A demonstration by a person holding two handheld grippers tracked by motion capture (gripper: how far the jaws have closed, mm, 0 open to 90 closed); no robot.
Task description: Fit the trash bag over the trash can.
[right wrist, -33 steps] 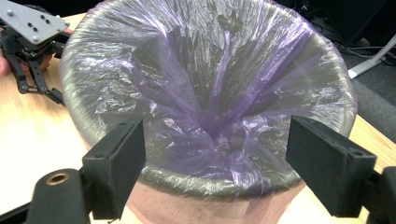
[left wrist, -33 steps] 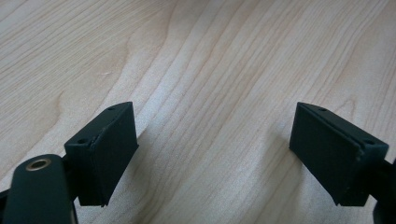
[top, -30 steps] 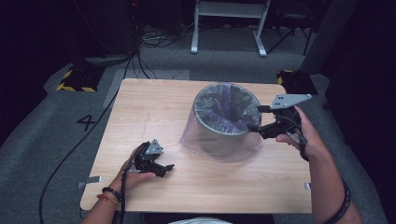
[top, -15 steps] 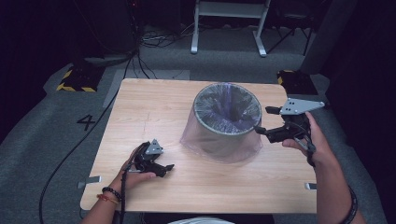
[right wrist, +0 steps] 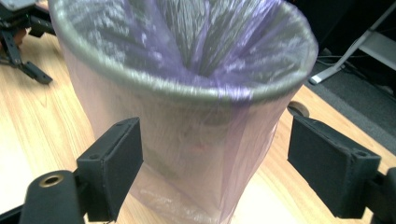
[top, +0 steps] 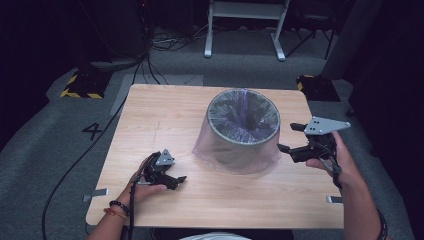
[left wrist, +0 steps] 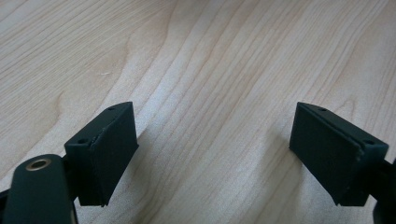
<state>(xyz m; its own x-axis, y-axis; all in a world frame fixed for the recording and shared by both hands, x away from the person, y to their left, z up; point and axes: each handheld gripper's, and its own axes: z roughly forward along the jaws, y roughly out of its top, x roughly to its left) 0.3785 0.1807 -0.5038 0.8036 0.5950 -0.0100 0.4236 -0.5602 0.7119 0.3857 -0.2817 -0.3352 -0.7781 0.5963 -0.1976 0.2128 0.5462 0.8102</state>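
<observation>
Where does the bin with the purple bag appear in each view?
High view: the bin stands right of centre on the table.
Left gripper view: bare table wood between the open jaws.
Right gripper view: the bin stands centre, ahead of the open jaws.
Shared landmark: the table's wood grain.

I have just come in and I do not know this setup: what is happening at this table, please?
A person holds a gripper in each hand at a wooden table. On it stands a grey bin lined with a purple plastic bag that hangs down over its outside. The right gripper, open, is beside the bin, apart from it. The left gripper, also open, rests near the table's front, holding nothing.
</observation>
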